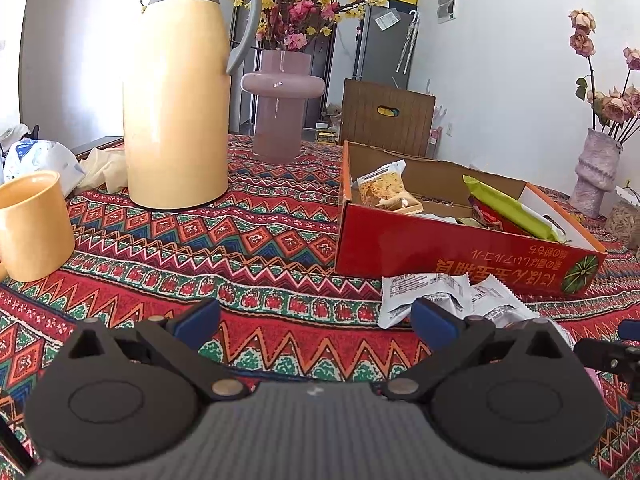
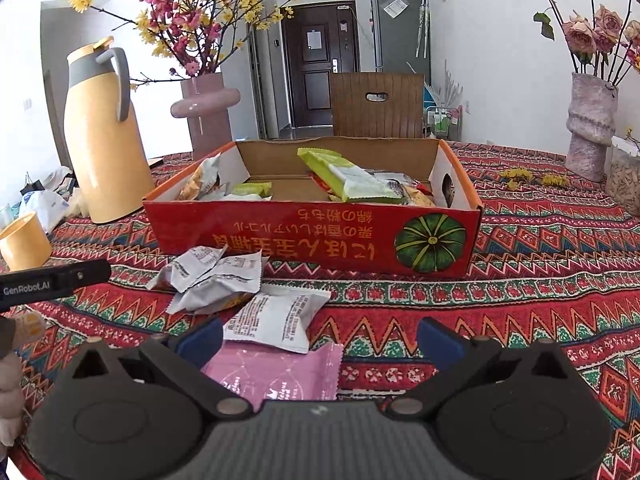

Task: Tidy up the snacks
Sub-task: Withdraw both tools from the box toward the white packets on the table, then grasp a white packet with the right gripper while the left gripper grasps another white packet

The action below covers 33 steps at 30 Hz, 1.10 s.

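Observation:
A red cardboard box (image 2: 280, 236) with a pumpkin picture stands open on the patterned tablecloth and holds several snack packets, among them a green one (image 2: 344, 176). It also shows in the left wrist view (image 1: 420, 248). In front of it lie crumpled white packets (image 2: 212, 276), a flat white packet (image 2: 280, 316) and a pink packet (image 2: 280, 372). My right gripper (image 2: 320, 340) is open and empty just above the pink and white packets. My left gripper (image 1: 316, 320) is open and empty over bare cloth, left of the white packets (image 1: 432, 296).
A yellow thermos jug (image 1: 176, 108) and a yellow mug (image 1: 32, 224) stand at the left. A pink vase (image 1: 280, 108) with flowers is behind, a chair (image 2: 376, 104) beyond the box, and a rough pink vase (image 2: 592, 124) at the right.

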Tool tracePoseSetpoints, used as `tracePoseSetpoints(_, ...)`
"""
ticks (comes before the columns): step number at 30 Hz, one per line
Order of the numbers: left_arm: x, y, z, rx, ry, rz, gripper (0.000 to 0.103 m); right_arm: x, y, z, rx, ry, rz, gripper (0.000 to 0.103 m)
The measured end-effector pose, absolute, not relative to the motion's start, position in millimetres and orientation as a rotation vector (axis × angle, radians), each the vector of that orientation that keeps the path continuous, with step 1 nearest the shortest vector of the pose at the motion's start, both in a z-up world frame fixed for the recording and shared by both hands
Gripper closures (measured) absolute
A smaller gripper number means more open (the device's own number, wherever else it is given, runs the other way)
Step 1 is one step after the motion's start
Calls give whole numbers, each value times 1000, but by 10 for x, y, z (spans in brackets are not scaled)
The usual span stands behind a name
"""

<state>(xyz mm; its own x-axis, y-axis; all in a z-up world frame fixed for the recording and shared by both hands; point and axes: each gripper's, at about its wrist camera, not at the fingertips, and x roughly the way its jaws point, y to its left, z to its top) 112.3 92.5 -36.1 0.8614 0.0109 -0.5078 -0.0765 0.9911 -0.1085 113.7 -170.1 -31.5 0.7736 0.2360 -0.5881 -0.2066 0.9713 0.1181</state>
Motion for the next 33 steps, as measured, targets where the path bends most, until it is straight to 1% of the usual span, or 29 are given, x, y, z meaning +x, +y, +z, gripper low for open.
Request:
tracePoseSetpoints(2, 1127, 932, -365, -132, 534, 50, 0, 1200, -1647, -326, 43, 658, 237, 0)
tracePoseSetpoints(4, 1130, 941, -368, -138, 536, 53, 0, 1276, -1597, -337, 45, 681, 232, 2)
tracePoseSetpoints(6, 1135, 948, -373, -142, 539, 53, 0, 1353, -1574, -345, 61, 704, 248, 14)
tracePoseSetpoints(9, 1145, 961, -382, -150, 545, 52, 0, 1466, -1513, -358, 50, 729, 251, 22)
tracePoseSetpoints(13, 1162, 989, -391, -168, 553, 49, 0, 1601, -1420, -384, 31, 768, 274, 29)
tracePoseSetpoints(15, 1167, 996, -393, -173, 555, 47, 0, 1656, -1383, -409, 24, 791, 282, 39)
tracePoseSetpoints(16, 1167, 996, -395, -174, 555, 45, 0, 1680, -1366, -425, 21, 805, 281, 42)
tracePoseSetpoints(17, 1168, 994, -397, -174, 556, 44, 0, 1697, -1356, -442, 18, 818, 278, 48)
tracePoseSetpoints(18, 1167, 993, -398, -174, 556, 42, 0, 1702, -1353, -460, 17, 823, 277, 51)
tracePoseSetpoints(20, 1170, 994, -400, -176, 557, 38, 0, 1695, -1348, -459, 11, 819, 279, 52)
tracePoseSetpoints(21, 1174, 995, -402, -178, 557, 37, 0, 1686, -1343, -456, 3, 815, 278, 55)
tracePoseSetpoints(25, 1194, 1009, -410, -190, 566, 37, 0, 1648, -1392, -423, 16, 788, 275, 63)
tracePoseSetpoints(33, 1202, 990, -418, -180, 574, 47, 0, 1390, -1616, -320, 77, 693, 249, 64)
